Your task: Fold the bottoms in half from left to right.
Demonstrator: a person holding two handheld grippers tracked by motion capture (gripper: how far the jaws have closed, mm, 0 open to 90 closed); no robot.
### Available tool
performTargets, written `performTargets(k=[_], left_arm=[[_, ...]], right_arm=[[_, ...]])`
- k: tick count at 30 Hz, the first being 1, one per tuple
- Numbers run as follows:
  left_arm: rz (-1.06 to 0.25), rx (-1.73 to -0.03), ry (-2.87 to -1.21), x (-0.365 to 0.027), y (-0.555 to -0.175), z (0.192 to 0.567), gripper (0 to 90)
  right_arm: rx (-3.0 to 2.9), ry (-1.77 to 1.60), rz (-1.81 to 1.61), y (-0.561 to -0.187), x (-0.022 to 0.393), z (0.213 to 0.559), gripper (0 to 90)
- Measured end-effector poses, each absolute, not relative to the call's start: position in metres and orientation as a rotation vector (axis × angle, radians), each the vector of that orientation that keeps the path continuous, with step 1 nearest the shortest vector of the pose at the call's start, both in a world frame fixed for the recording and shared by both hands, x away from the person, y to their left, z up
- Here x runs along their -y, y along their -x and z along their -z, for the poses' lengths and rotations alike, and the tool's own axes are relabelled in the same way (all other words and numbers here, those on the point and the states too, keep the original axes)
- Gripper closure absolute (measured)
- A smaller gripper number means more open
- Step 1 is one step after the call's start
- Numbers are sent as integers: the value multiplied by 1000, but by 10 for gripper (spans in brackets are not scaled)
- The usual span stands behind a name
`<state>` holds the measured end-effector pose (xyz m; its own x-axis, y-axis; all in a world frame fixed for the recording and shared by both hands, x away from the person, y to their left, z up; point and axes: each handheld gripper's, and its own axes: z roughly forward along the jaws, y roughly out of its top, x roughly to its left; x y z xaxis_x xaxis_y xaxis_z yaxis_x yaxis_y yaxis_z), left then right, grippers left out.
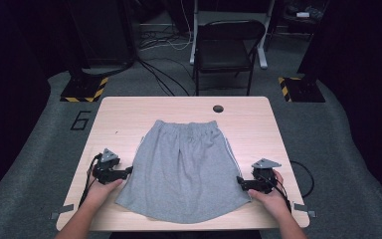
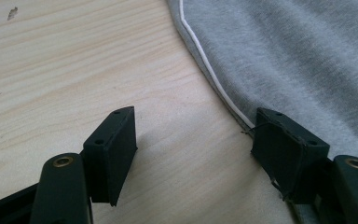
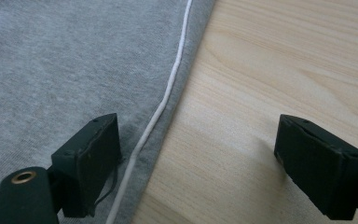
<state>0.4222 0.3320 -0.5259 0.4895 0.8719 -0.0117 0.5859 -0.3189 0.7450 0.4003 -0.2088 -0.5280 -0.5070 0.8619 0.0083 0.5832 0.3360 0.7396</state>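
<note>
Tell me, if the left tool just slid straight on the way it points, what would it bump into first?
Probably the grey shorts. The left tool stands open at their white-piped side edge, one jaw over bare table, the other at the fabric, so that edge likely comes first, though its height is hard to judge.

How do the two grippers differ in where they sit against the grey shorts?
The left gripper straddles the left side seam of the shorts; the right gripper straddles the right one. In the high view the left gripper sits slightly farther up the table than the right. Both are open, clamping nothing.
</note>
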Motion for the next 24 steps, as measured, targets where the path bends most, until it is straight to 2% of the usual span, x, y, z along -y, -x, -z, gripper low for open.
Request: performTargets(k=[5,12,24], left_arm=[[-474,-1244,-1995,-330,-424,523,380],[-456,-1229,-2041,-322,-433,507,409],[-423,-1255,-2006,-307,-463,497,447]], right_arm=[[-2225,-1270,-981,-401,209,528,139],[-2225,-1270,-973,-401,209,527,153],[-2224,-1284,-973,-399,208,526,177]])
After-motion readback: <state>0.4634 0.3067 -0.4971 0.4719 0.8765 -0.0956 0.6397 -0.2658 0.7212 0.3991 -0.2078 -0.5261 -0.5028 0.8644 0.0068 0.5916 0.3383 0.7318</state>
